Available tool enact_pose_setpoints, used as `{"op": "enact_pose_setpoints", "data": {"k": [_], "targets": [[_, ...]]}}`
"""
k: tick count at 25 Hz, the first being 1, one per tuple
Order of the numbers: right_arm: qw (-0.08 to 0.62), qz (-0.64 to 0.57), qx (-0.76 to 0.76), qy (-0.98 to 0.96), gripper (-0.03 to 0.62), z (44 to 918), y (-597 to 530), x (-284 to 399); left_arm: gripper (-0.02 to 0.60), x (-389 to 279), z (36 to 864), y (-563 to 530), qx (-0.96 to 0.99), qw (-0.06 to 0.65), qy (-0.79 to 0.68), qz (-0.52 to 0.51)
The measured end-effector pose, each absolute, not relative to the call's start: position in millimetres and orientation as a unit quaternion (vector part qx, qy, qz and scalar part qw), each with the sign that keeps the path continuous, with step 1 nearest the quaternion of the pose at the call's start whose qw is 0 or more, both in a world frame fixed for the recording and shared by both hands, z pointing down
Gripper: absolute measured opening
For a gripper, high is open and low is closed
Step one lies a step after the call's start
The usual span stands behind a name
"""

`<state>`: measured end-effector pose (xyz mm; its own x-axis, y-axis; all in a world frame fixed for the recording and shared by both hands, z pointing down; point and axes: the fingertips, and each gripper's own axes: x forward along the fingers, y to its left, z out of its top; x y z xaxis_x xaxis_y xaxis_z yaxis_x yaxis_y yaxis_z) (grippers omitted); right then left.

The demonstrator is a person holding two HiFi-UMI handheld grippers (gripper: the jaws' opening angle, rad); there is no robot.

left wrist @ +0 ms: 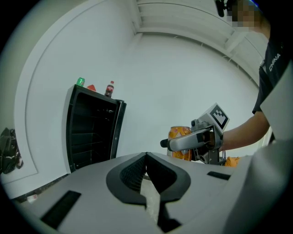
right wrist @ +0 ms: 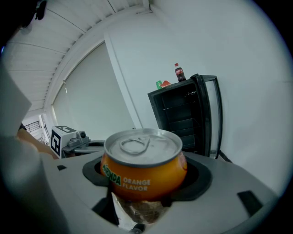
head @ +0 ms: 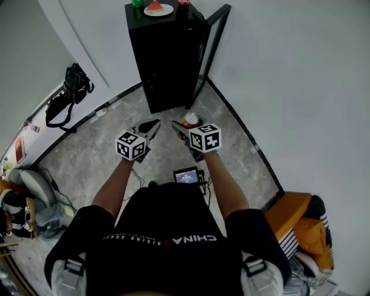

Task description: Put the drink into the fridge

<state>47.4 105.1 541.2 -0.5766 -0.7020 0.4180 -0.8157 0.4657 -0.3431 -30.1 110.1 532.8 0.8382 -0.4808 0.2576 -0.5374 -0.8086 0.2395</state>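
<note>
1. Shirt [head: 173, 237]: black, on the person, filling the near edge of the head view; both forearms reach out from it.
2. Right hand-held gripper [head: 184, 129]: jaws part-open and clamped on the sides of the can [right wrist: 144, 164]. They hold it upright, lid up, clear of the floor [head: 115, 156].
3. Can: orange, unopened, pull-tab intact. It sits deep between the jaw pads, to the near right of the fridge [head: 167, 63] and well apart from it.
4. Left hand-held gripper [head: 151, 125]: jaws pressed together with nothing between them. It is carried level just left of the right one.
5. Fridge: black, standing in the far corner. Its door [head: 211, 46] is swung open to the right, and dark shelves [right wrist: 181, 114] show inside, seemingly bare.
6. Fridge top: a bottle [right wrist: 178, 72] and a plate [head: 158, 8] stand there.
7. Step in hand (judged): carrying. The can is gripped, the fridge is open, and placing is not yet begun.
8. Next move (judged): close the gap to the fridge and pass the can left of the door edge. Keep it upright, set it flat on a shelf, then spread the jaws. The left gripper is free to steady the door.
</note>
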Motion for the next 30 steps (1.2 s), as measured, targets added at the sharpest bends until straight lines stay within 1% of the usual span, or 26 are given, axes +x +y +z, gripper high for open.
{"op": "enact_pose_setpoints", "data": {"k": [14, 20, 30], "targets": [[0.108, 0.267, 0.447, -0.847, 0.348, 548.5, 117.4, 62.0, 0.012, -25.6, 552.3, 120.1, 0.940, 0.171, -0.274, 0.113], [0.110, 0.276, 0.441, -0.846, 0.348, 557.8, 122.6, 79.7, 0.012, -8.3, 560.6, 124.9, 0.938, 0.185, -0.268, 0.118], [0.107, 0.276, 0.431, -0.853, 0.348, 560.1, 117.0, 123.4, 0.012, 26.2, 565.5, 124.4, 0.932, 0.172, -0.286, 0.141]]}}
